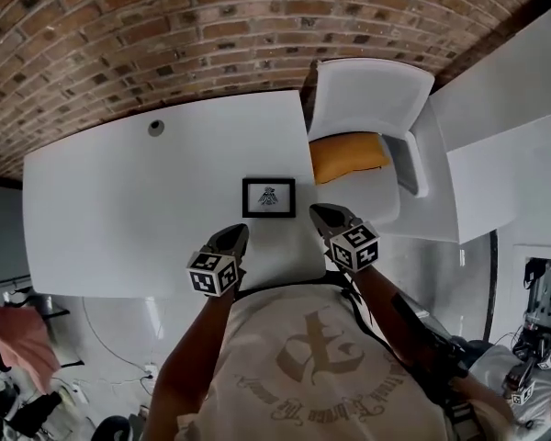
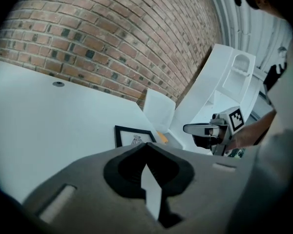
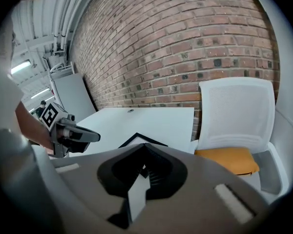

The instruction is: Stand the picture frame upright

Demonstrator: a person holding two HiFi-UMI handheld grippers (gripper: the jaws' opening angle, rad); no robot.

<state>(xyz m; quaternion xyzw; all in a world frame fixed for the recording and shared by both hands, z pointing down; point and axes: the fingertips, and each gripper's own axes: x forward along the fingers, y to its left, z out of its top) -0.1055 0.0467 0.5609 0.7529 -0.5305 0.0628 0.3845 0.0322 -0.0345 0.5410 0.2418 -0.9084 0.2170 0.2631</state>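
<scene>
A small black picture frame [image 1: 268, 197] with a white mat and a dark print lies flat on the white table [image 1: 129, 209], near the table's front right corner. Both grippers hover just in front of it, over the table's near edge. My left gripper [image 1: 234, 236] is shut and empty, a little to the frame's front left. My right gripper [image 1: 323, 214] is shut and empty, to the frame's front right. In the left gripper view the frame [image 2: 134, 136] lies just beyond the shut jaws, with the right gripper [image 2: 198, 128] at the right. The right gripper view shows only the frame's corner [image 3: 136, 139].
A white chair [image 1: 372, 95] with an orange seat cushion [image 1: 347, 156] stands against the table's right end, close to the frame. A brick wall [image 1: 211, 35] runs behind the table. A round cable grommet [image 1: 156, 128] sits at the table's far side. White panels [image 1: 505, 173] stand at the right.
</scene>
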